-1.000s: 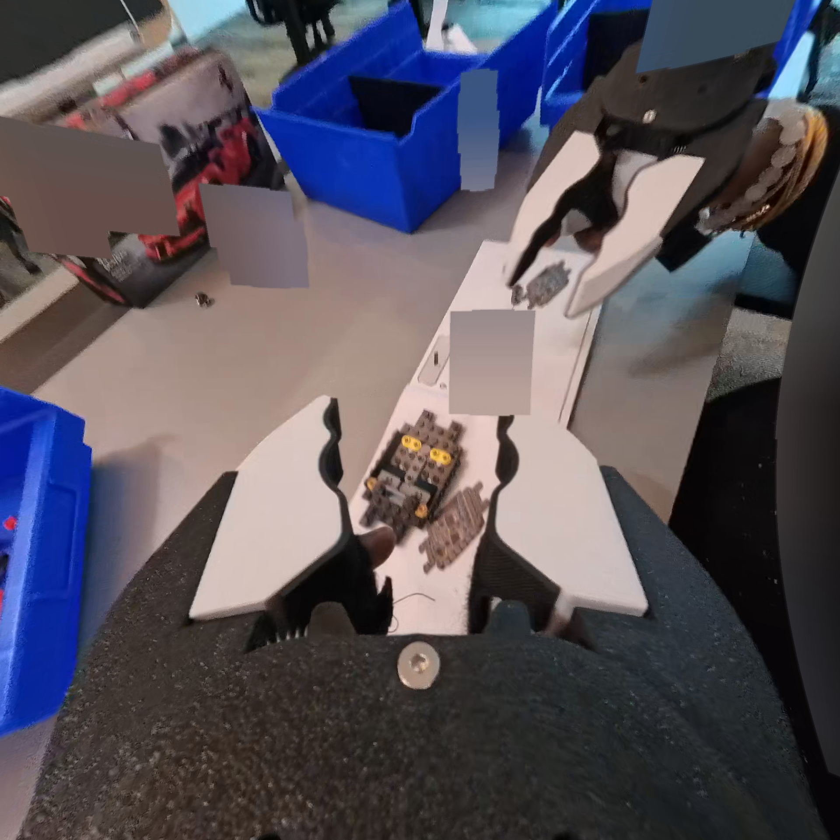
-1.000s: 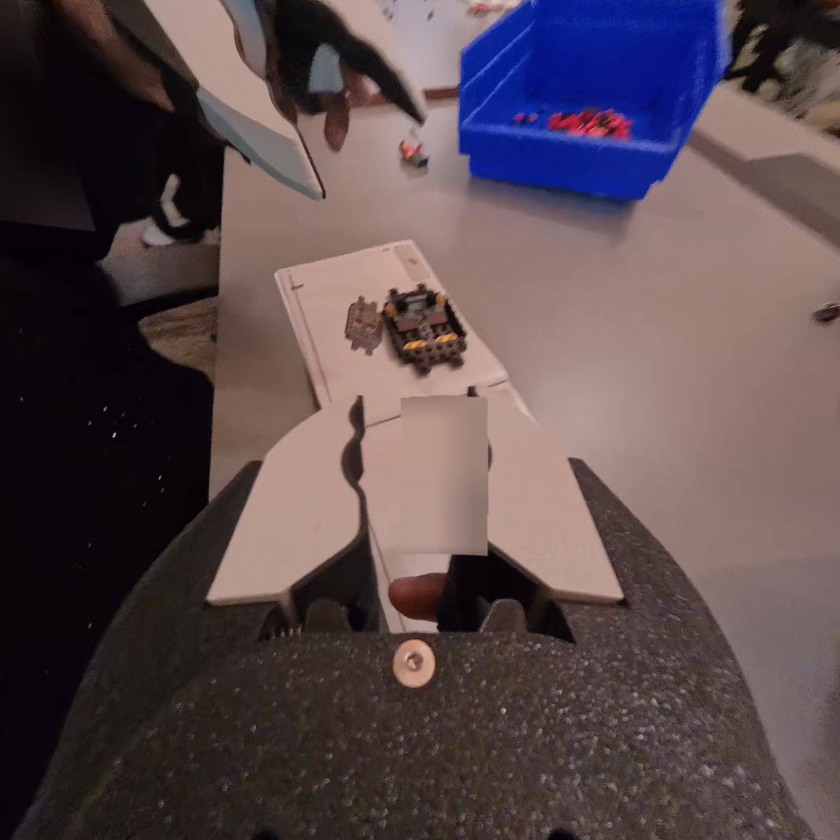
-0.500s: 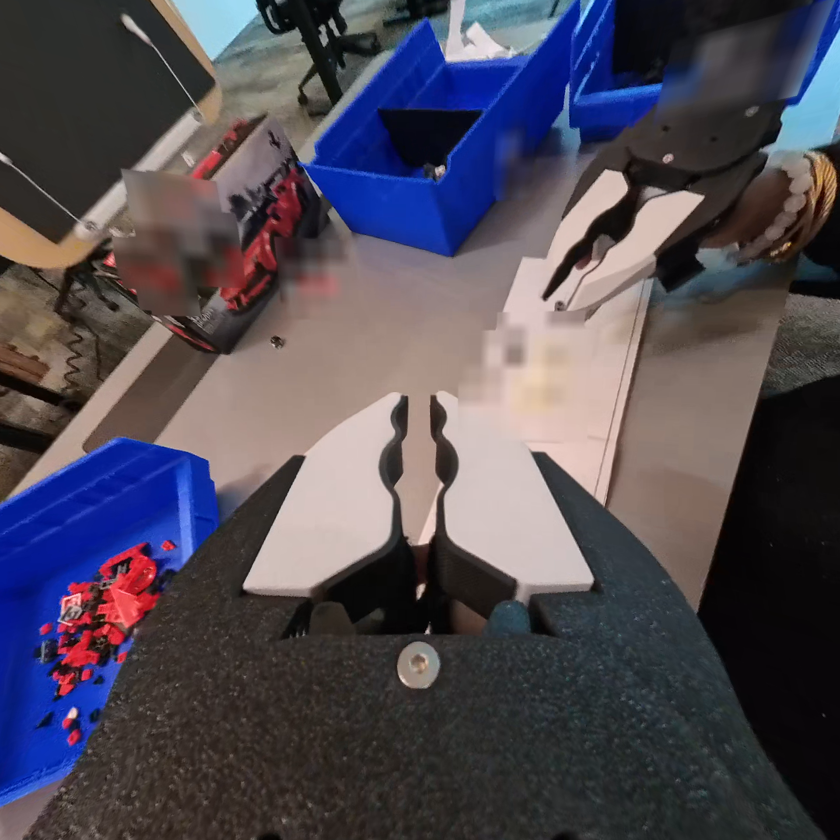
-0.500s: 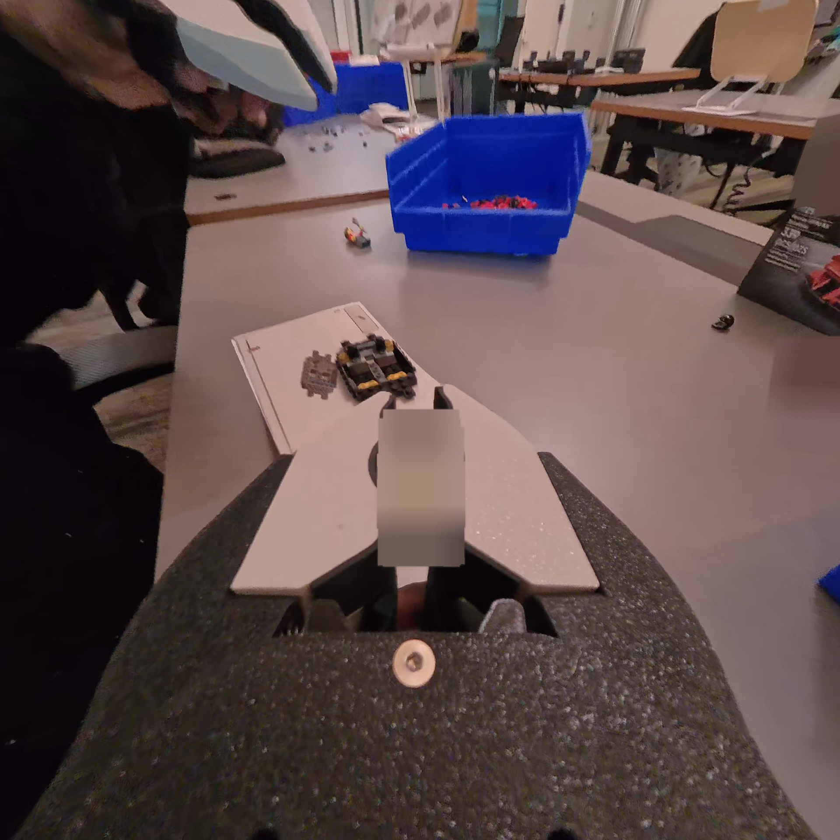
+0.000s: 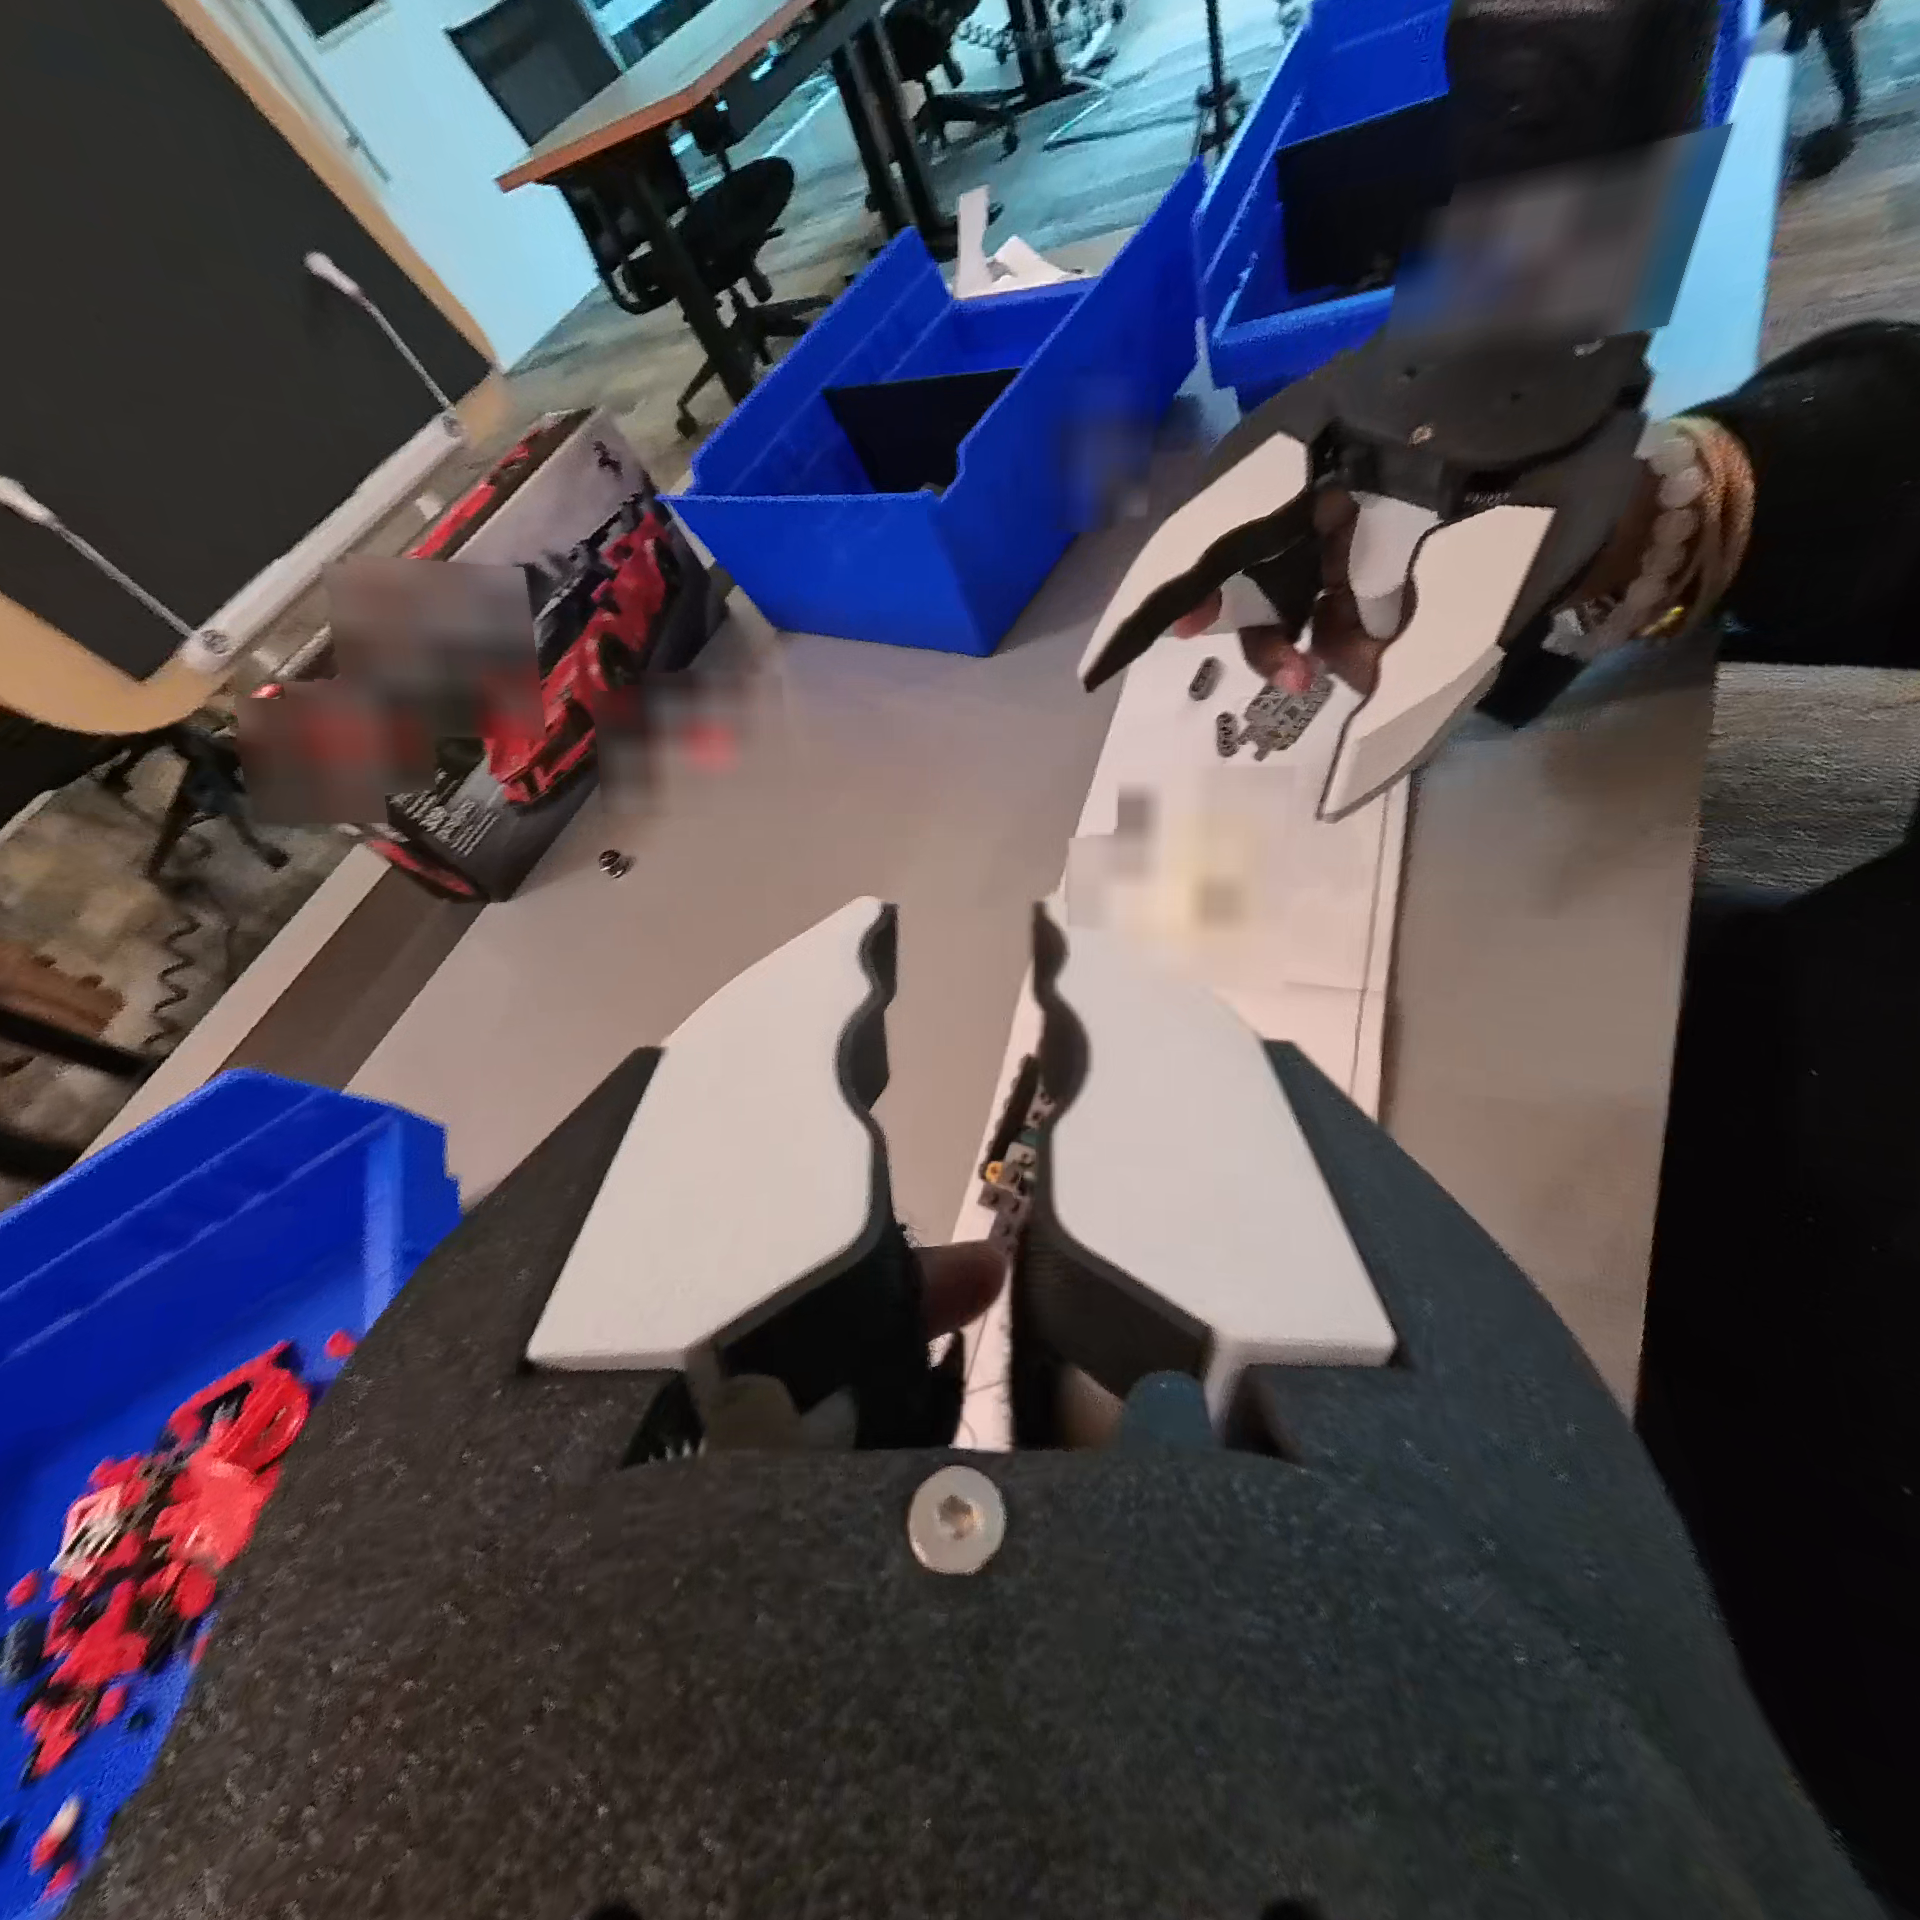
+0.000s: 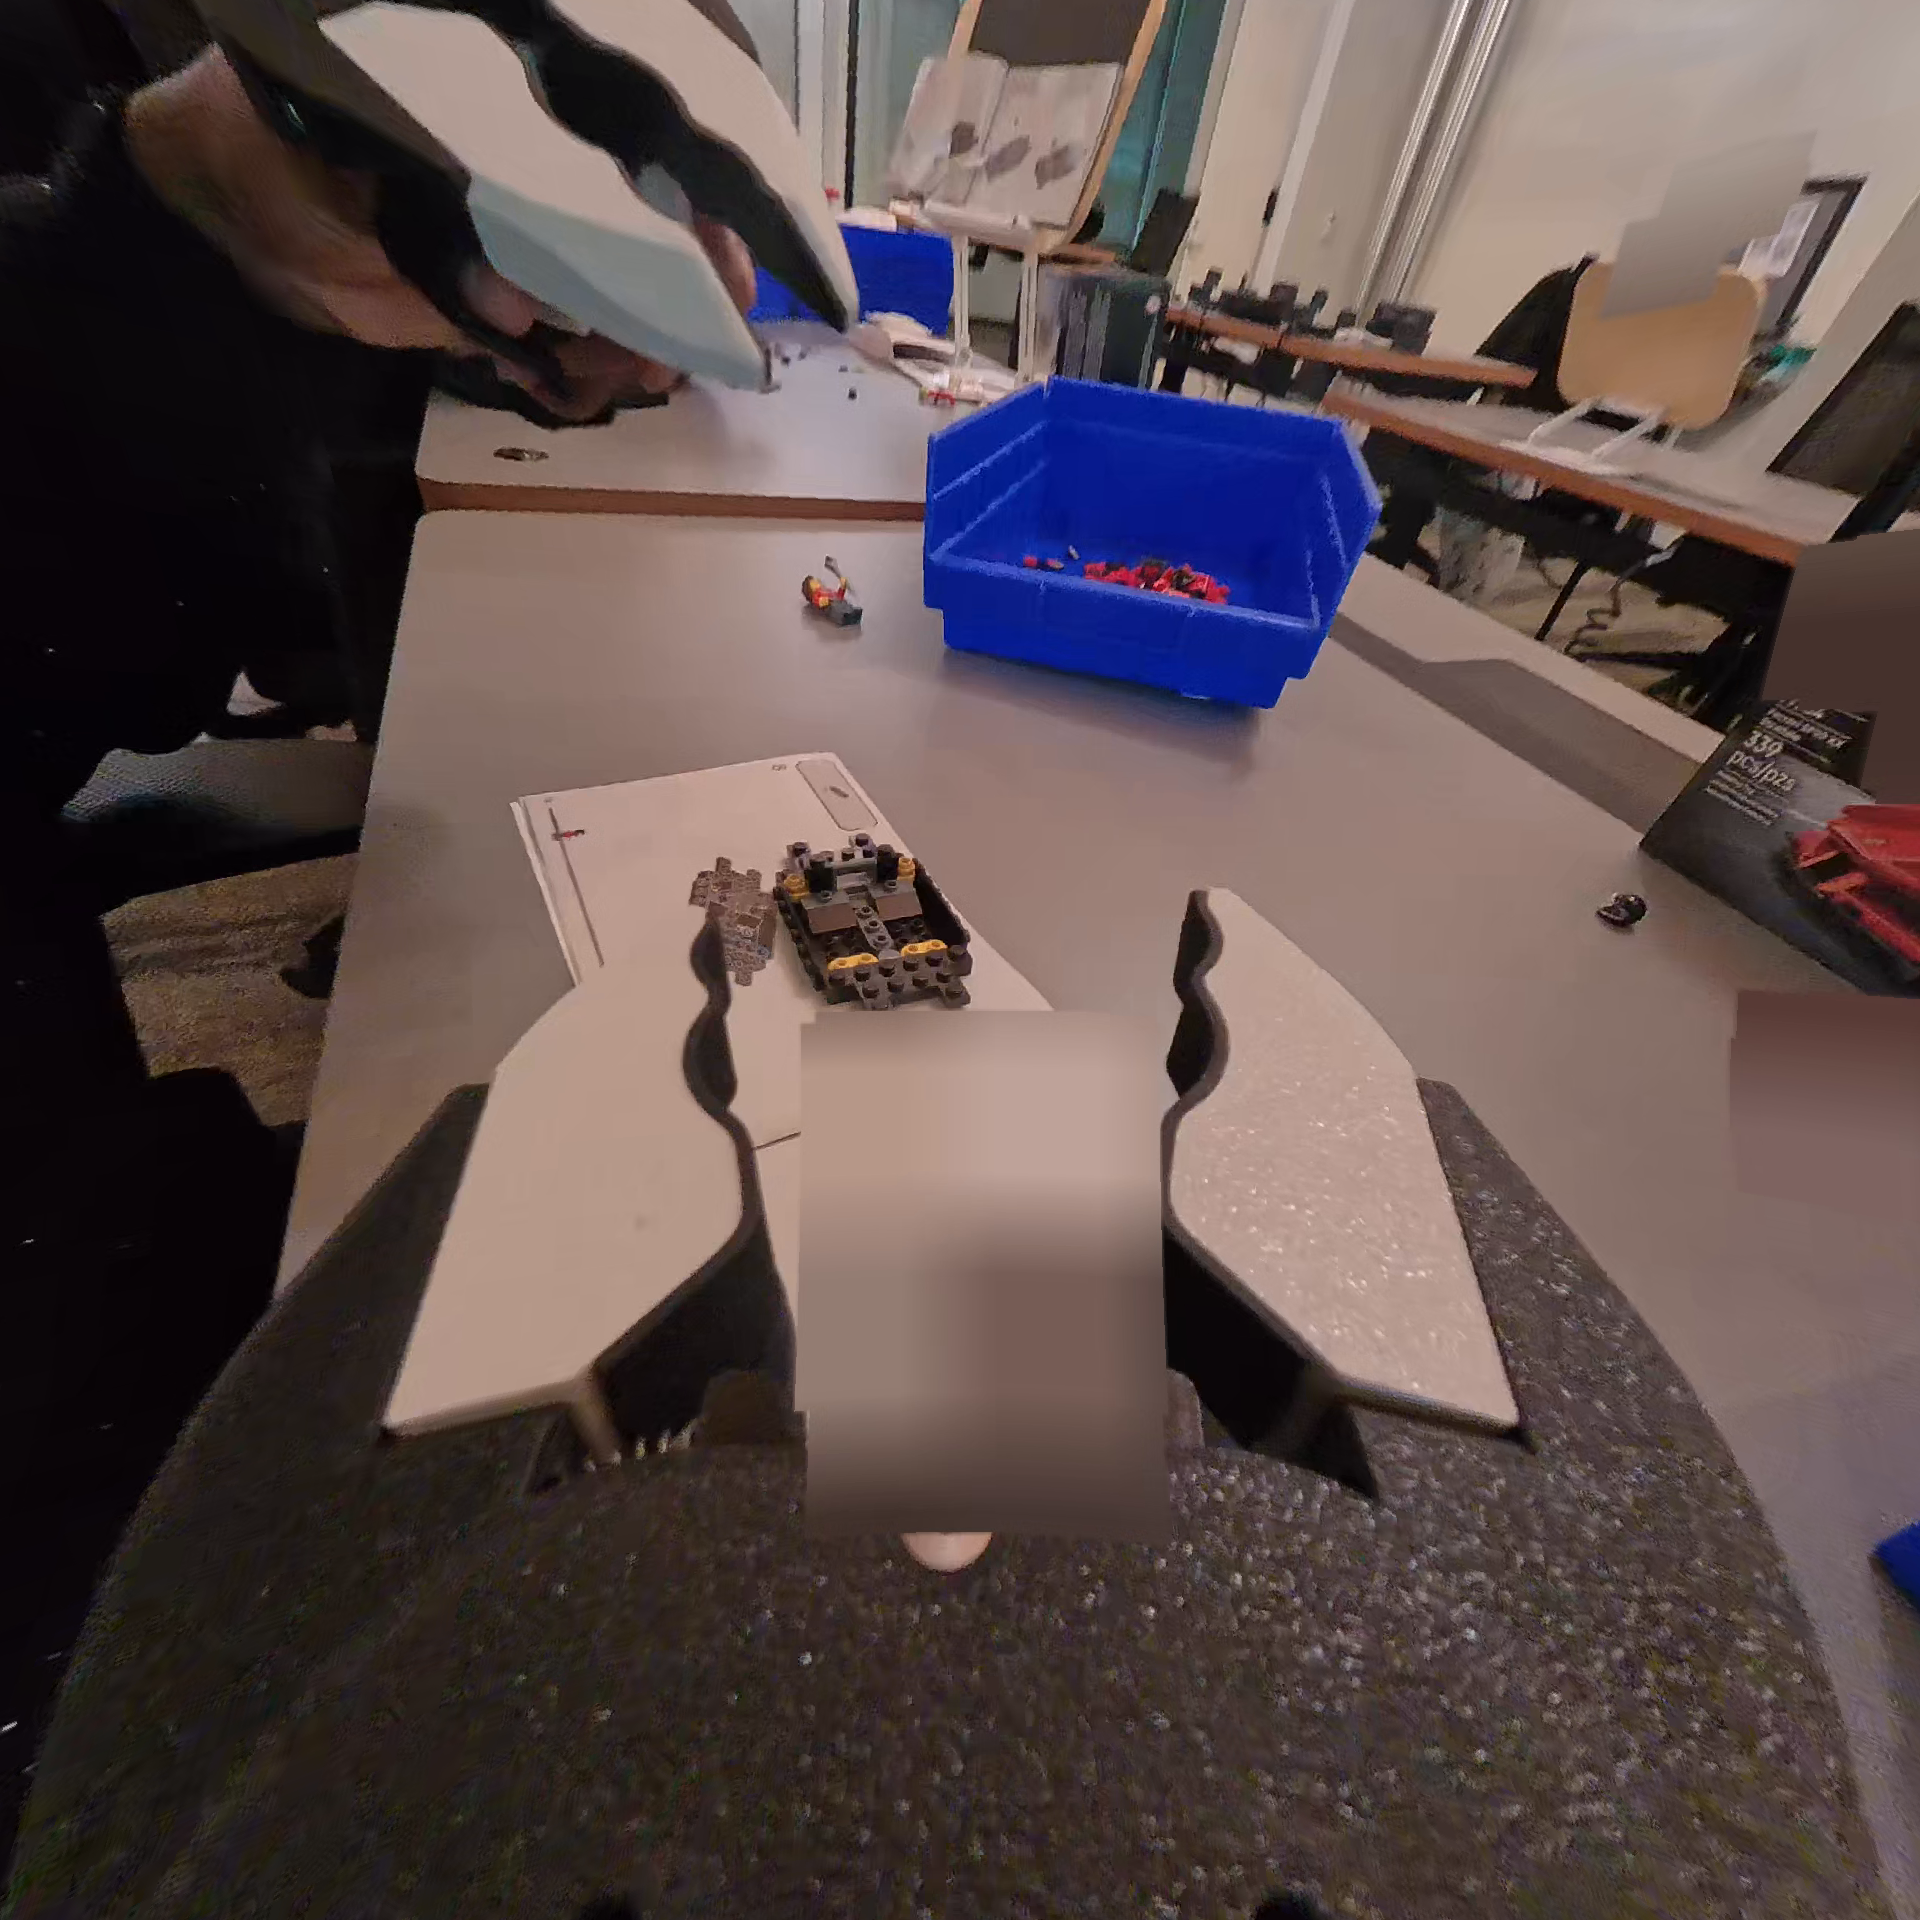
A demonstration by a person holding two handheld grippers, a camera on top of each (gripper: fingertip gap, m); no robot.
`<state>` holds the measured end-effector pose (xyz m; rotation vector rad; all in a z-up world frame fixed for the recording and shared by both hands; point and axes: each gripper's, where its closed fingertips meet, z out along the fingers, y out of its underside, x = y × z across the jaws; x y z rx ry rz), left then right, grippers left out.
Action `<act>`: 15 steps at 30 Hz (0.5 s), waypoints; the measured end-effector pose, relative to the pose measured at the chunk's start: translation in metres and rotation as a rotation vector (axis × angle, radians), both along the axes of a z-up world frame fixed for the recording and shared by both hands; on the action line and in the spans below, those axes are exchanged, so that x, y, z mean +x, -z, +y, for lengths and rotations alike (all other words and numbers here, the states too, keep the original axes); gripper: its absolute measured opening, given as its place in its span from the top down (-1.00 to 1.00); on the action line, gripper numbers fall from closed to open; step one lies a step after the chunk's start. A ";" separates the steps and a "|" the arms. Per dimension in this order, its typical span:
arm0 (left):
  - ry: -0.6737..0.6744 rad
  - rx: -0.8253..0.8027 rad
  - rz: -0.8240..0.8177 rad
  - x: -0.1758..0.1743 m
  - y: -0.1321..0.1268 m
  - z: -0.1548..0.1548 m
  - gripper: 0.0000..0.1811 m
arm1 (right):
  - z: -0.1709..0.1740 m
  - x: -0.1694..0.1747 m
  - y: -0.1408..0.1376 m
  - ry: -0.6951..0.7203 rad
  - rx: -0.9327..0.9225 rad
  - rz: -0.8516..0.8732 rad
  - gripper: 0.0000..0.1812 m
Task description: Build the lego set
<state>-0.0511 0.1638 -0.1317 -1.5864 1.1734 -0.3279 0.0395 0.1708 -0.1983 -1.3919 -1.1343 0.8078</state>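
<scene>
Early days: only a dark chassis [image 6: 871, 925] is built, lying on the booklet [image 6: 644, 862] at the bench's near edge, grey plate [image 6: 735, 916] beside it. Both tongs, left [image 5: 961, 1023] and right [image 6: 951, 966], spread, empty. Red pieces [image 6: 1143, 574] wait in the bin [image 6: 1122, 623].

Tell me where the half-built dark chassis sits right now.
In the right wrist view, the dark chassis lies on the white instruction sheet, just right of a small grey plate.

lego chassis [image 6: 871, 928] on booklet [image 6: 665, 852], seemingly
</scene>
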 end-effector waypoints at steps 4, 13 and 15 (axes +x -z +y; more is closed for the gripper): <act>0.132 -0.022 -0.013 0.013 0.024 0.000 0.26 | 0.002 0.006 0.011 0.027 -0.010 -0.001 0.16; 0.285 -0.239 -0.050 0.006 0.081 0.000 0.06 | -0.008 0.015 0.013 -0.063 -0.040 -0.070 0.27; 0.278 -0.258 -0.060 0.001 0.084 0.003 0.09 | -0.003 0.012 0.014 -0.082 -0.070 -0.083 0.28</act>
